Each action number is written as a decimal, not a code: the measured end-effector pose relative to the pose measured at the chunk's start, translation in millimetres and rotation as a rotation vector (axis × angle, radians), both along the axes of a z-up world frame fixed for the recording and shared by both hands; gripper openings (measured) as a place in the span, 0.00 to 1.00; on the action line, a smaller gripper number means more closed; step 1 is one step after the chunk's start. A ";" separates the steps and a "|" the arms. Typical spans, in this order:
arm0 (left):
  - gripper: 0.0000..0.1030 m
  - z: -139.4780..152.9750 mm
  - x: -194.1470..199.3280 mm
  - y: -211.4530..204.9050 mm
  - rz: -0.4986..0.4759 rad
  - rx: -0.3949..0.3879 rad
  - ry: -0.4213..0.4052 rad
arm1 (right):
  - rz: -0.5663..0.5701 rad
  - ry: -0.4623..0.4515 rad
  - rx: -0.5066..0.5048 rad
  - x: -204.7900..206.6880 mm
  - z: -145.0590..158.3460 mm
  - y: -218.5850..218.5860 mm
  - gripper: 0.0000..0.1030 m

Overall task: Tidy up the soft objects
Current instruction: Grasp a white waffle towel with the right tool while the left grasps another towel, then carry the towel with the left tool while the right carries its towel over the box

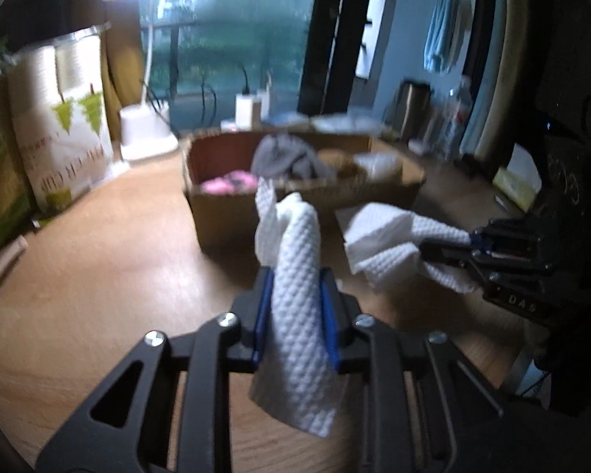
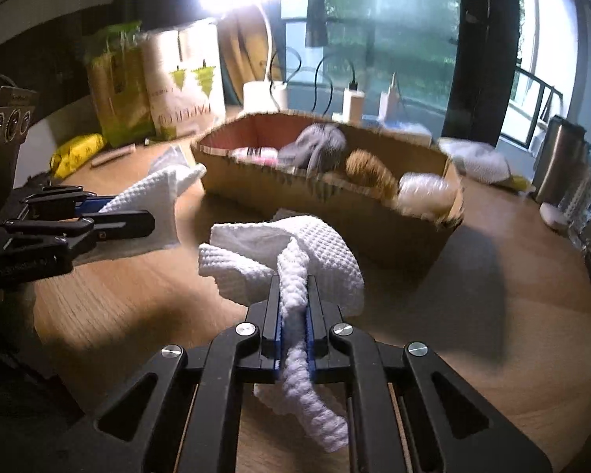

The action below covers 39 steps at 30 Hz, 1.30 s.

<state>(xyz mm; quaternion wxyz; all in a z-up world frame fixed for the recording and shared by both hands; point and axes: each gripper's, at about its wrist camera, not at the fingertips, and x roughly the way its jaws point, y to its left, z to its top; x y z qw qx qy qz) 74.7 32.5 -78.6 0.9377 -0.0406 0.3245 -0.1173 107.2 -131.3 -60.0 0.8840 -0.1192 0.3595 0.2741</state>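
My left gripper (image 1: 295,280) is shut on one end of a white waffle-textured cloth (image 1: 295,276), held above the wooden table. My right gripper (image 2: 293,287) is shut on another part of a white waffle cloth (image 2: 307,244). In the left wrist view the right gripper (image 1: 445,248) comes in from the right, pinching white cloth (image 1: 386,236). In the right wrist view the left gripper (image 2: 138,213) comes in from the left with white cloth (image 2: 157,201). Whether it is one cloth or two, I cannot tell. A cardboard box (image 2: 374,213) behind holds a grey cloth (image 2: 319,146), a pink item (image 1: 228,183), a brown item (image 2: 370,173) and a white item (image 2: 425,193).
A white lamp base (image 1: 145,134) and printed bags (image 1: 63,134) stand at the back left of the wooden table (image 1: 98,276). A yellow packet (image 2: 78,153) lies near them. A metal kettle (image 2: 559,157) and bottles stand at the right. A dark device (image 1: 563,197) is on the right.
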 end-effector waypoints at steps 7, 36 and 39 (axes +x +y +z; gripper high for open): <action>0.23 18.1 10.2 6.6 0.023 -0.025 -0.054 | -0.014 -0.065 0.034 6.9 24.3 -5.4 0.09; 0.23 75.5 54.4 19.0 0.056 -0.034 -0.238 | 0.019 -0.206 0.116 54.0 76.6 16.9 0.09; 0.23 76.5 62.3 19.4 0.064 -0.039 -0.244 | 0.018 -0.211 0.112 60.6 75.7 18.7 0.09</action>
